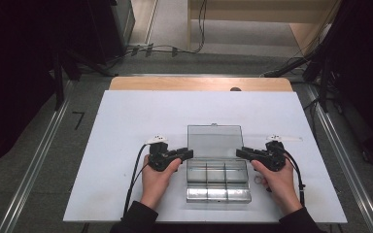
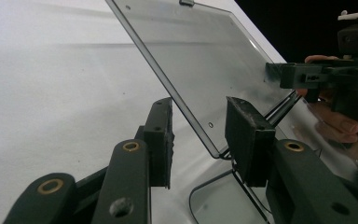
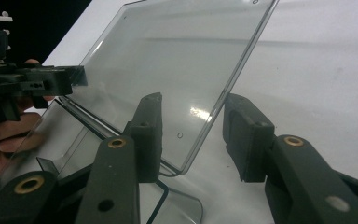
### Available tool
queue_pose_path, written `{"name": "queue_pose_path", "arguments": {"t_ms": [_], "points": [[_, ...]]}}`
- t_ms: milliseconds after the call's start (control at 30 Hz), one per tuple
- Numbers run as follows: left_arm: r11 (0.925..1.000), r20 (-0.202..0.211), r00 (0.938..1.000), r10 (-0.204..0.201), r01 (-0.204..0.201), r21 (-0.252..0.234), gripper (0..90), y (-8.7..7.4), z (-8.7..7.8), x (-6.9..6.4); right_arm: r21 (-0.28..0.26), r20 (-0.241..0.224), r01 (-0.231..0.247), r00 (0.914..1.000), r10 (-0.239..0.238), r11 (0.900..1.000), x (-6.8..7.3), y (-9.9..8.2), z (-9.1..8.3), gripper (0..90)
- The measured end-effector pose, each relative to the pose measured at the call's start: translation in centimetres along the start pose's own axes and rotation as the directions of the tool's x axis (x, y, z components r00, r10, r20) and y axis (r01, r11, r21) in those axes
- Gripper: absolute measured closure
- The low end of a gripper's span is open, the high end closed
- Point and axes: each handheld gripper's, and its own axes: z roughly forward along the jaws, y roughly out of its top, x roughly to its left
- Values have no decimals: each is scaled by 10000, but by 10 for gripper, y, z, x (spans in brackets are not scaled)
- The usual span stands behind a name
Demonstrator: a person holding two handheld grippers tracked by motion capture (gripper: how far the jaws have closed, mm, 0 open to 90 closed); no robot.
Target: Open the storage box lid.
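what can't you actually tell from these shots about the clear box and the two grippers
- Clear box compartments: too small and glary in the high view to tell whether anything lies inside.
- Lid and left gripper: the lid edge stands between the jaws; contact unclear.
- Right gripper: same doubt at the lid's other edge.
- Small ring beside the box: too small to identify.

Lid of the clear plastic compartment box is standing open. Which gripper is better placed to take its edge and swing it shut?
Either, but slightly the left gripper: the open clear plastic lid has its corner edge between those open jaws. The right gripper straddles the opposite edge likewise, jaws apart, and could steady it.
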Motion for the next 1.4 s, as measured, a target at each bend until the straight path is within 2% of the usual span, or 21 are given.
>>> {"name": "queue_pose_path", "arguments": {"t_ms": [67,167,200,267,400,533,600,700,833,967,1000,1133,1200,1233,1333,1400], "points": [[10000,-23,10000,-22,22,16,610,0,0,0,93,6,-194,9998,194,9998,-1,0,0,529],[10000,-2,10000,-40,40,69,579,0,1,0,192,205,-219,9996,215,9996,-2,0,1,513],[10000,-21,10000,-26,26,51,572,-1,1,0,211,145,-217,9997,214,9995,-2,0,1,505],[9999,-183,9997,135,-135,34,548,0,0,-1,232,187,-68,9998,63,9997,-1,0,0,492],[9979,-630,9960,635,-640,-65,447,0,-4,-4,274,344,421,9985,-431,9987,2,1,-1,412],[9917,-443,9915,1226,-1241,-330,366,1,-9,-9,87,335,877,9956,-880,9961,4,1,-5,355],[9866,-387,9868,1570,-1585,-378,317,0,-11,-13,76,337,1309,9908,-1311,9914,6,1,-7,284],[9794,-224,9806,1948,-1957,-505,251,-2,-15,-17,21,271,1787,9835,-1787,9839,9,1,-11,227],[9722,-42,9748,2230,-2227,-723,182,-7,-22,-19,-127,323,2259,9737,-2254,9741,13,0,-16,166],[9609,-24,9658,2593,-2582,-997,123,-11,-32,-21,-255,398,2709,9621,-2698,9623,16,-1,-20,91],[9592,-17,9646,2638,-2625,-1049,104,-11,-34,-21,-272,315,2846,9584,-2838,9582,17,-2,-21,82],[9493,-99,9562,2926,-2917,-1173,38,-14,-42,-23,-450,482,3211,9465,-3190,9460,19,-5,-26,67],[9474,-213,9552,2953,-2957,-1227,15,-15,-46,-23,-525,329,3286,9444,-3272,9430,20,-7,-30,47],[9477,-181,9560,2928,-2927,-1275,14,-16,-47,-22,-543,318,3373,9413,-3360,9398,19,-8,-33,18],[9460,-192,9545,2975,-2975,-1291,7,-19,-52,-21,-593,322,3598,9330,-3584,9312,18,-10,-39,5],[9440,-183,9531,3021,-3018,-1337,6,-22,-55,-20,-614,372,3543,9350,-3526,9331,17,-12,-43,3]]}}
